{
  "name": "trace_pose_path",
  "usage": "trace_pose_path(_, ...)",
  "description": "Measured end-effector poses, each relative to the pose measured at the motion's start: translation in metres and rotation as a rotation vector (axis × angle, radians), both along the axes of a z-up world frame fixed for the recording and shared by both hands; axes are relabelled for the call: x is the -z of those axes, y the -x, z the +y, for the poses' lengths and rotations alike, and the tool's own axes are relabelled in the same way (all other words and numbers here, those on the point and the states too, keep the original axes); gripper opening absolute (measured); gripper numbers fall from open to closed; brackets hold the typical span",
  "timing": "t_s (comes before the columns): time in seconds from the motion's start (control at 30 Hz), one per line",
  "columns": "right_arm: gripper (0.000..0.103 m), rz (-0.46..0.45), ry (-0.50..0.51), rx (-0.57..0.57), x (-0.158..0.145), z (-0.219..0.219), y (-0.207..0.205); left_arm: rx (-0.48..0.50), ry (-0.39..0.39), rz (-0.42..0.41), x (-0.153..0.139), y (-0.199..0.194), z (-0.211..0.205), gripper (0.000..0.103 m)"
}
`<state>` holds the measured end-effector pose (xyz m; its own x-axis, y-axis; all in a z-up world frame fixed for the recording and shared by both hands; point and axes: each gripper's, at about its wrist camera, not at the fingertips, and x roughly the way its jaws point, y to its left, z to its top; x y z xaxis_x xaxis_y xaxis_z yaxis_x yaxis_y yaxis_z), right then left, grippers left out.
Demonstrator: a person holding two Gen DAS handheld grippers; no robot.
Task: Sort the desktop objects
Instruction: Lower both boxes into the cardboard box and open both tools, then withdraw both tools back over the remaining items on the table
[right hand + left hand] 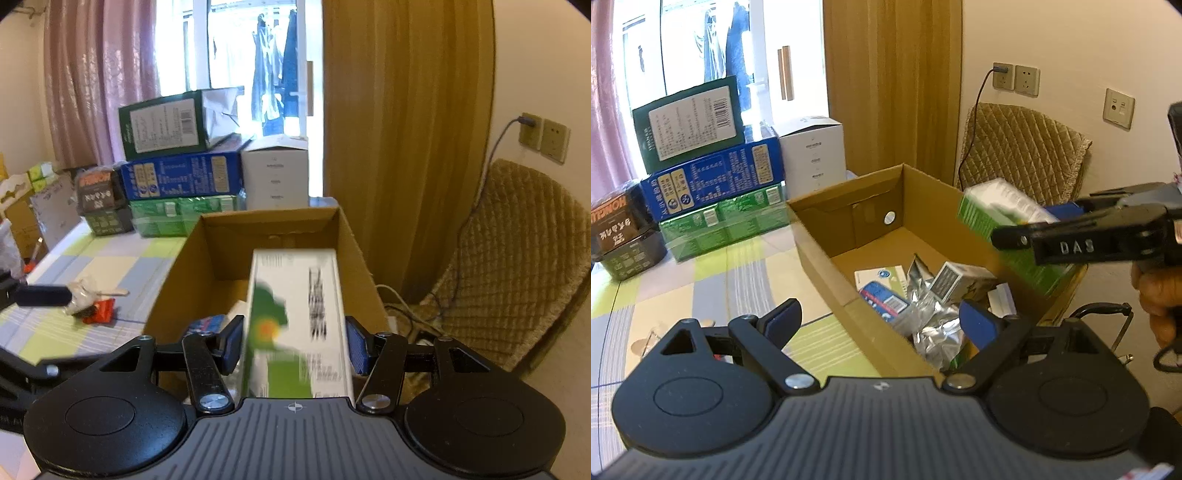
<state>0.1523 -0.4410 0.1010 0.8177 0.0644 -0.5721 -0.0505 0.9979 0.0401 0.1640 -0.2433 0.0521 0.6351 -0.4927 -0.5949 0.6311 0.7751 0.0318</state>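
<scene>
Right wrist view: right gripper [293, 343] jaws clamped on white-and-green rectangular carton [295, 325], carton blurred, held over open brown cardboard box [177, 280] at frame centre. Left wrist view: left gripper [881, 326] jaws apart, empty, low centre, above box's near corner. Crumpled silver foil pouch [932, 325] and small packets inside box. Checked tablecloth on table [713, 277], stacked boxes upper left.

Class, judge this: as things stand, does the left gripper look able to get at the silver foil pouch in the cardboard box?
Probably yes: the left gripper is open and empty, the foil pouch lies uncovered just ahead, the box has no lid.
</scene>
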Motion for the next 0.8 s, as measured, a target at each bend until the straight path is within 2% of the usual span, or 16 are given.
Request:
trace_pose_path(0.07,0.068,-0.007,-0.016,0.018,-0.001,-0.002,0.000,-0.005,0.000,0.005,0.002,0.002,0.004,0.090)
trace_pose_path(0.43,0.074,-0.026,-0.041,0.041,-0.010,-0.006,0.045,-0.047,0.024,0.047,0.010,0.023,0.031,0.090)
trace_pose_path(0.8,0.086,-0.018,-0.072,0.001,-0.008,0.028,0.107,-0.106,0.039,0.071,0.009,0.062,0.073,0.091)
